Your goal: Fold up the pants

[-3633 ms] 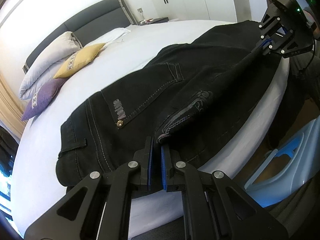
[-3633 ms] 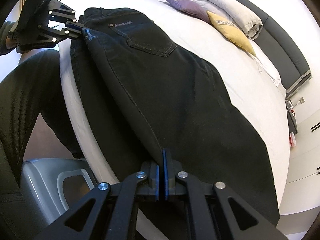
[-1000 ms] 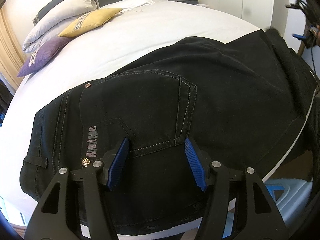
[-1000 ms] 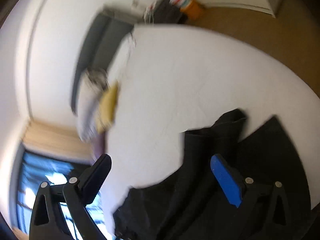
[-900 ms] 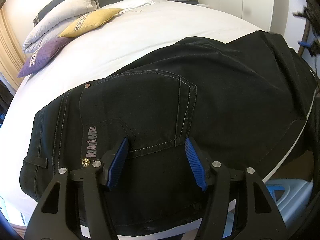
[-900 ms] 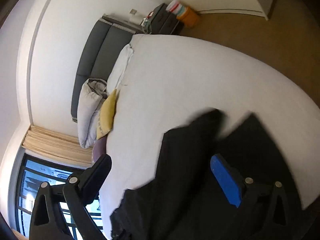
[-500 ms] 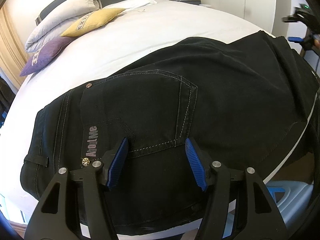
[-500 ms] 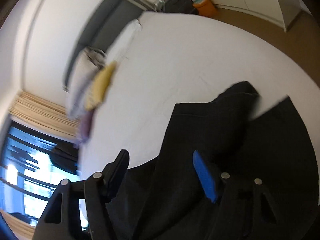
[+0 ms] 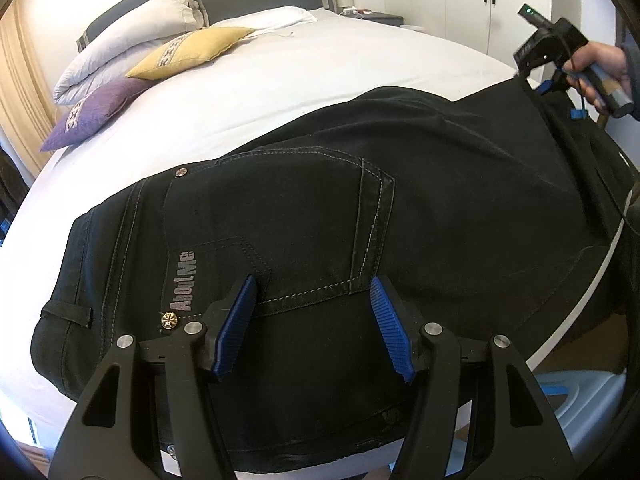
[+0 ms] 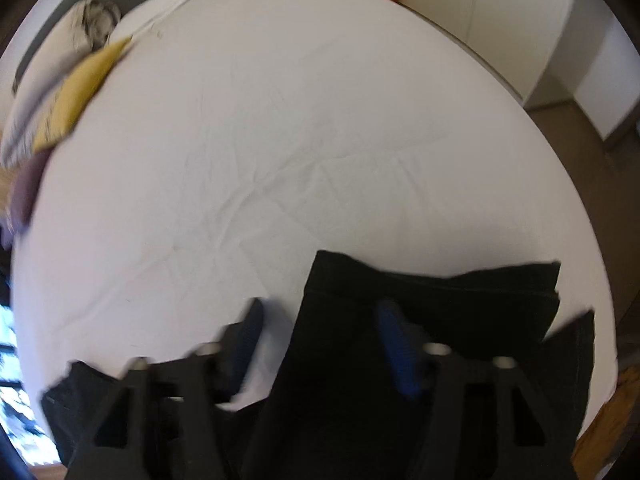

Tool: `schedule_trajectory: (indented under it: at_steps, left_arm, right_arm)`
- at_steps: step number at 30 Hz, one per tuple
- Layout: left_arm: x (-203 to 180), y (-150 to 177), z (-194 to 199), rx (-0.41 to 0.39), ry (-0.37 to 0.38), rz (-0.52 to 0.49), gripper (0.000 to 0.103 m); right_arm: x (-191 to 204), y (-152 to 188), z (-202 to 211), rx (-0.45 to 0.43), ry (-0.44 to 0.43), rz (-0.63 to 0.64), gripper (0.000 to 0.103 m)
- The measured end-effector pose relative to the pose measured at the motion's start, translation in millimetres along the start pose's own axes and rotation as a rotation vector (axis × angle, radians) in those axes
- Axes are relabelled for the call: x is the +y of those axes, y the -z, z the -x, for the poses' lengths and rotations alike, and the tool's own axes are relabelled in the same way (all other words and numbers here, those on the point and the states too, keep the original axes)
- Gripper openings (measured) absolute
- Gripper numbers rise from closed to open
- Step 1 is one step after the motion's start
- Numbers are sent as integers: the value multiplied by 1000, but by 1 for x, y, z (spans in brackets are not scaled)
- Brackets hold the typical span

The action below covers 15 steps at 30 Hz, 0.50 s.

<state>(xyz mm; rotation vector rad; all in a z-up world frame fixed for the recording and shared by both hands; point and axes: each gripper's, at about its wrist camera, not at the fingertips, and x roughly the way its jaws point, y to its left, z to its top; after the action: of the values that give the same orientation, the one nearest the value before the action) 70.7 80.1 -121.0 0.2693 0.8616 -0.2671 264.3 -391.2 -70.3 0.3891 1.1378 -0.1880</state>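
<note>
Both tools spread, left tool (image 9: 312, 324), right tool (image 10: 320, 340), over pants (image 9: 360, 208) along bed (image 9: 280, 80) edge

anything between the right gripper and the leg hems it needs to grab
Nothing visible. The right gripper is open right over the black pants, whose leg ends lie flat on the white bed sheet, uncovered.

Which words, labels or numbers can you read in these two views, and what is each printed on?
"AboutMe": grey lettering running sideways on the back of the black jeans, beside the back pocket.
Band pattern on the yellow cushion and purple cushion: too small to read.
Right wrist view: blurred, no readable text.
</note>
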Motion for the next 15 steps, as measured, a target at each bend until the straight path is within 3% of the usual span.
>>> schedule_trajectory:
  at_steps: [3, 9, 12, 15]
  left_arm:
    - [2, 2, 1, -4, 4, -1, 58]
    - [0, 1, 2, 0, -1, -6, 59]
    - [-1, -1, 1, 8, -7, -10, 59]
    - [-3, -3, 0, 9, -16, -9, 59]
  right_arm:
    - [-11, 0, 14, -30, -42, -6, 10]
    - [-75, 29, 67, -168, -194, -89, 7]
    - [-129, 66, 98, -250, -316, -201, 7]
    - [-180, 110, 110, -289, -374, -327, 7]
